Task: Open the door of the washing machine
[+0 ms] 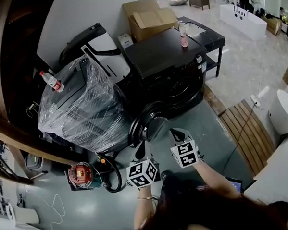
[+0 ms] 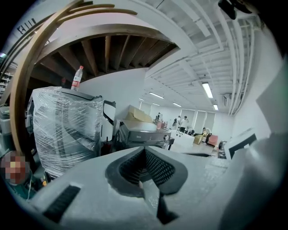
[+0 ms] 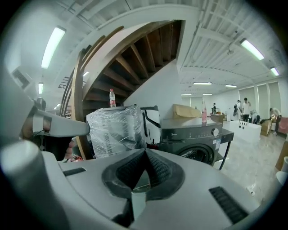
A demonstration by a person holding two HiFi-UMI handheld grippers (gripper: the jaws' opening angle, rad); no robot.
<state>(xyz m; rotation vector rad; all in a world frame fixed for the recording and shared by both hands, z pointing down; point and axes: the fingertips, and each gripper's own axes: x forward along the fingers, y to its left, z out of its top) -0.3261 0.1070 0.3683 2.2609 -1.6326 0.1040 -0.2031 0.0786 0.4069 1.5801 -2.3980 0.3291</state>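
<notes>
The black front-loading washing machine [image 1: 165, 53] stands ahead of me, and its round door [image 1: 149, 126] faces me and looks closed. My left gripper [image 1: 141, 150] and right gripper [image 1: 176, 133] hover side by side just in front of the door, apart from it, both shut with nothing between their jaws. In the right gripper view, the machine [image 3: 193, 134] and its door [image 3: 201, 153] lie beyond the shut right gripper [image 3: 145, 152]. In the left gripper view, the shut left gripper [image 2: 145, 150] points at the machine [image 2: 143, 134] further off.
A plastic-wrapped appliance [image 1: 81, 110] with a water bottle [image 1: 50, 81] on top stands left of the washer. A pink bottle [image 1: 183, 34] sits on the washer's top, with a cardboard box [image 1: 151, 18] behind. A red device [image 1: 80, 174] and a black hose lie on the floor at left; wooden boards [image 1: 243, 131] lie at right.
</notes>
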